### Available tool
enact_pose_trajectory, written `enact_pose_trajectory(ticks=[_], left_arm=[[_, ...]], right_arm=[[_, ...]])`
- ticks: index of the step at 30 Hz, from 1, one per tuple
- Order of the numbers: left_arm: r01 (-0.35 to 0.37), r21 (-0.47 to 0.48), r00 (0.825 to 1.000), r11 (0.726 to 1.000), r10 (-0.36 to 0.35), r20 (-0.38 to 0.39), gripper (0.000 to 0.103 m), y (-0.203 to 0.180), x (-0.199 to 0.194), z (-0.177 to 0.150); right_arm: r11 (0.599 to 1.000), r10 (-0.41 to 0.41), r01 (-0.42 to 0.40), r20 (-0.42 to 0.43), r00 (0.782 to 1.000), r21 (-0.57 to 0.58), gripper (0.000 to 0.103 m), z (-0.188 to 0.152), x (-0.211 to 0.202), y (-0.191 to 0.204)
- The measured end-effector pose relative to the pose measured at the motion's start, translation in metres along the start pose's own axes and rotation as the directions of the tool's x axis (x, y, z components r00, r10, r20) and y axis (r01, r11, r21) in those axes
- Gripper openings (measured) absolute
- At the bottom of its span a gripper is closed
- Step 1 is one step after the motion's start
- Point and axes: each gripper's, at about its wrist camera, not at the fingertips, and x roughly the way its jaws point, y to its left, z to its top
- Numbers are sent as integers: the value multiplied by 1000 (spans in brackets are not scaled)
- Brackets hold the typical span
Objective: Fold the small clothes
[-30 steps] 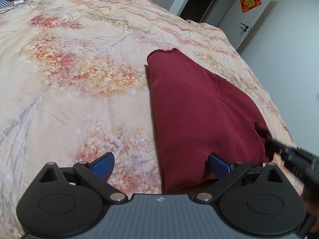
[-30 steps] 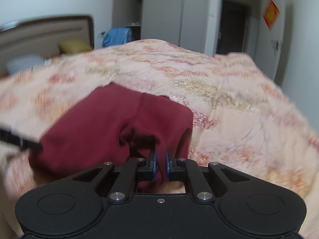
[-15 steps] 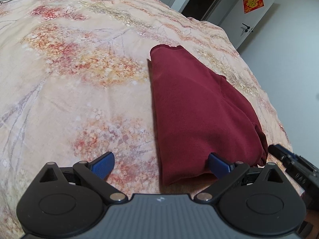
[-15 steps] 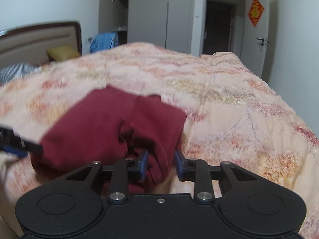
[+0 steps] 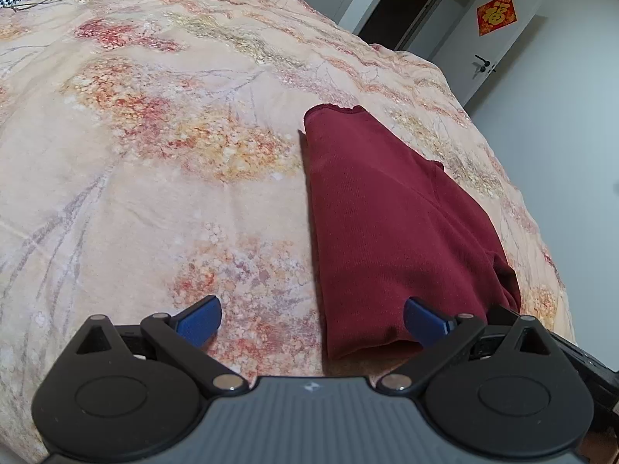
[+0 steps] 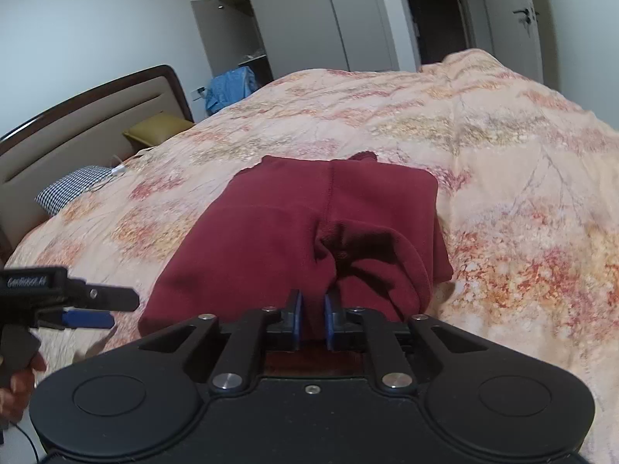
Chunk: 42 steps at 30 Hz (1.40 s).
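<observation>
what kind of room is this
Most likely a bedroom in a home. A large bed with a floral quilt fills both views, backed by a padded headboard with pillows against it, and a tall wardrobe stands by the doorway. A folded maroon garment lies on the quilt.

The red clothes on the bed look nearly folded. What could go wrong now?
1. The right tongs pinch only the bunched near edge of the red garment. Pulling there might drag the neat layers apart or deepen the crumple.
2. The left tongs hang wide open, holding nothing, so that side may slide on the soft floral bedspread.
3. The garment lies near the bed's edge in the left wrist view; a tug could slip it off.
</observation>
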Motion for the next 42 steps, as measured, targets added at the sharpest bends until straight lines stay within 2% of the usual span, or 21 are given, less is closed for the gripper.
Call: enact_pose_trajectory(ticks=[13, 18, 20, 22, 24, 28, 29, 32, 33, 34, 35, 36, 40, 42], left_arm=[[25, 14, 1000, 1000, -25, -4, 102, -10, 7, 0], [77, 28, 997, 997, -78, 18, 103, -26, 23, 12], [74, 33, 997, 997, -74, -11, 103, -31, 36, 15], [41, 42, 998, 998, -39, -45, 102, -35, 47, 14], [23, 56, 998, 998, -19, -62, 102, -37, 53, 9], [22, 67, 998, 998, -18, -62, 102, -32, 55, 2], [24, 61, 998, 998, -21, -60, 102, -30, 54, 0], [30, 43, 998, 999, -27, -57, 102, -22, 51, -2], [33, 42, 998, 999, -30, -58, 101, -20, 50, -2], [36, 41, 998, 999, -33, -58, 101, -18, 50, -3], [38, 40, 998, 999, -35, -59, 101, -17, 49, -3], [39, 37, 998, 999, -37, -59, 101, -16, 48, -3], [40, 32, 998, 999, -38, -58, 101, -15, 49, -2], [35, 39, 998, 999, -33, -57, 101, -16, 50, -3]], right_arm=[[999, 7, -9, -41, 999, -42, 6, -23, -6, 11], [999, 6, -9, -56, 998, -54, 6, -28, -7, 14], [998, -1, -3, -57, 998, -57, 6, -27, -9, 13], [999, -5, 4, -44, 999, -35, 9, -22, -15, 9], [1000, -21, 21, -12, 1000, -20, 17, -15, -23, 2], [999, -34, 33, 43, 998, 25, 26, 7, -26, -19], [999, -40, 39, 46, 998, 28, 31, 13, -22, -23], [997, -68, 69, 35, 997, -38, 41, 24, -4, -30], [994, -89, 90, 25, 996, -67, 41, 27, 3, -31], [990, -102, 104, 17, 995, -95, 40, 28, 8, -31], [987, -104, 105, 13, 994, -120, 29, 28, 12, -30], [984, -98, 98, 4, 995, -152, 9, 27, 15, -28], [921, -128, 133, 38, 991, -366, 8, 16, 5, 0], [869, -158, 170, 65, 985, -465, 7, 3, -1, 14]])
